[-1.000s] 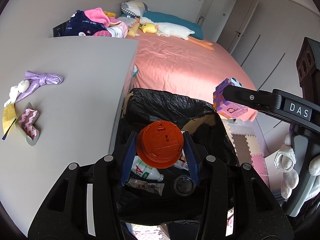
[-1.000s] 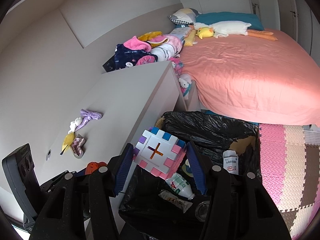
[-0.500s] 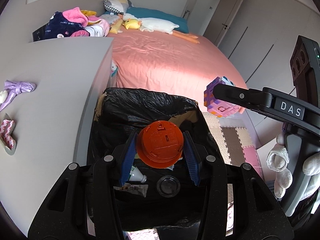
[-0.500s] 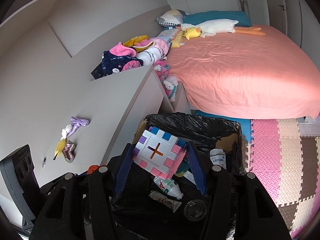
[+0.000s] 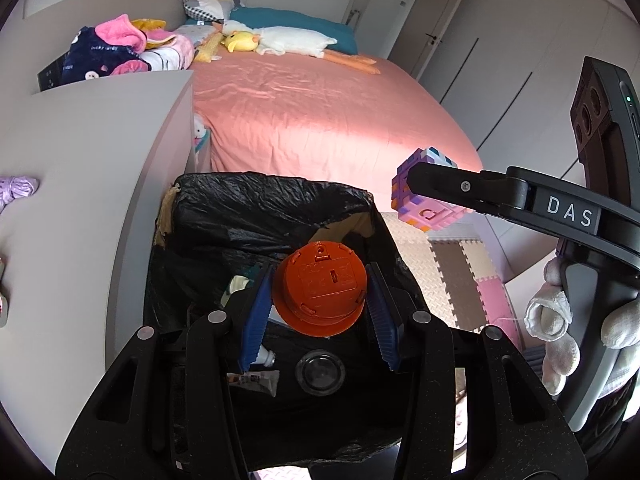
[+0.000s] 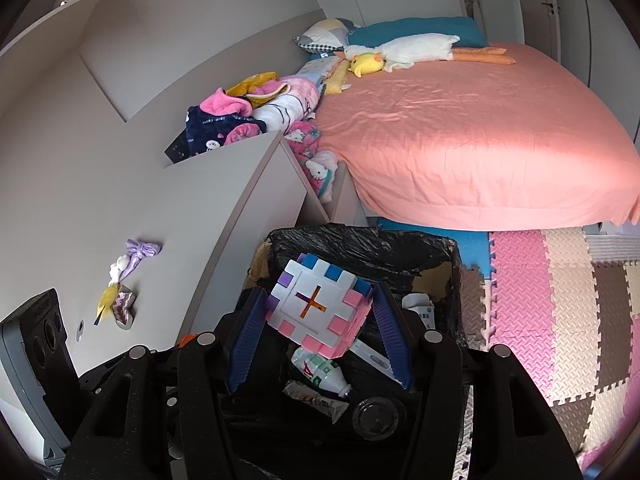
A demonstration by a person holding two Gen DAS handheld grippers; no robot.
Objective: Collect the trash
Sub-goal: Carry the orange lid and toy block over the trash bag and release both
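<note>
- While the grey desk top [image 6: 168,216] on the left carries a purple knotted wrapper [image 6: 141,249] and a yellow scrap [image 6: 107,298], neither gripper is near them.
- Left gripper [image 5: 318,300] pinches a round orange plastic lid [image 5: 320,293] between its blue pads, directly above the open black-lined trash bin [image 5: 260,208]; by my reading, a straight drop lands it inside.
- Bin already holds a white bottle [image 6: 322,372] and a crumpled tube [image 6: 316,400].
- Right gripper [image 6: 318,320] clamps a pink, white and blue interlocking foam cube [image 6: 318,306], also over the bin's mouth.
- Both loads hang over the opening, about equally ready for release.
</note>
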